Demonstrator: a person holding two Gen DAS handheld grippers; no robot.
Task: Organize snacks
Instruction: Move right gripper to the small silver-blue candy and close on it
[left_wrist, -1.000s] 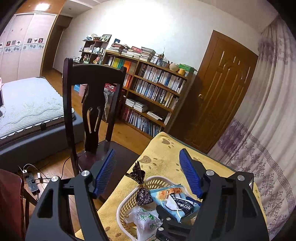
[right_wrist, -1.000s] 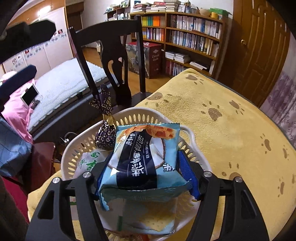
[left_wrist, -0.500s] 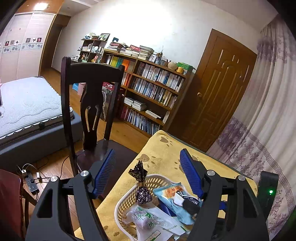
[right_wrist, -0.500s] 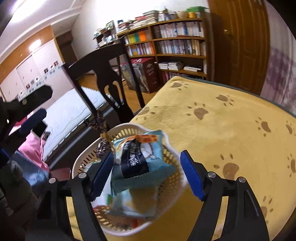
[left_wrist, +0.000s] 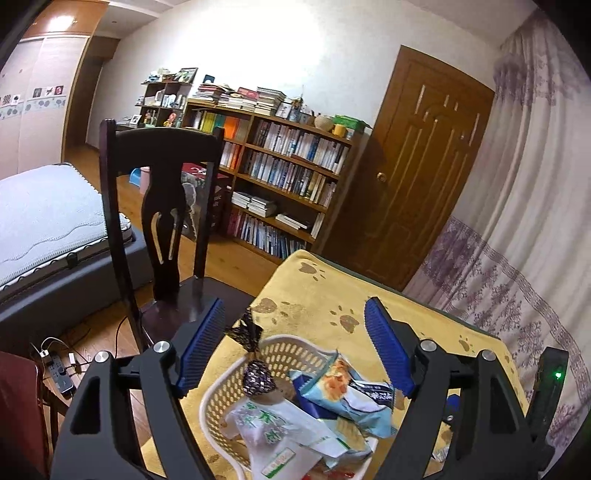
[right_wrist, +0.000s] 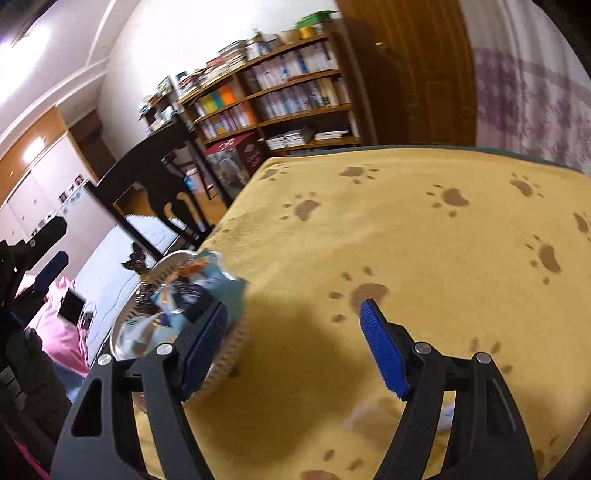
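**Snack basket packed, both grippers wide and empty**

Seen from the left wrist, a dark wooden chair (left_wrist: 162, 206) with a carved back stands at the table's edge. The left gripper (left_wrist: 295, 343) hangs above the white perforated plastic basket (left_wrist: 295, 347), its ribbed blue pads (left_wrist: 201, 347) spread apart with nothing between them. In the basket stands a dark patterned pouch (left_wrist: 256, 376) with a twisted top, beside a translucent green-printed bag (left_wrist: 269, 424) and a glossy light-blue snack packet (left_wrist: 351, 395) lying slanted across the pile. The basket sits on a fuzzy yellow cloth with brown paw prints (left_wrist: 325, 295).

From the right wrist, blurred and tilted, the right gripper (right_wrist: 295, 347) hovers over bare cloth (right_wrist: 424, 240), jaws splayed and holding nothing; its left pad (right_wrist: 203, 350) is just beside the basket (right_wrist: 229, 347), where the blue packet (right_wrist: 199, 284) crests the rim.
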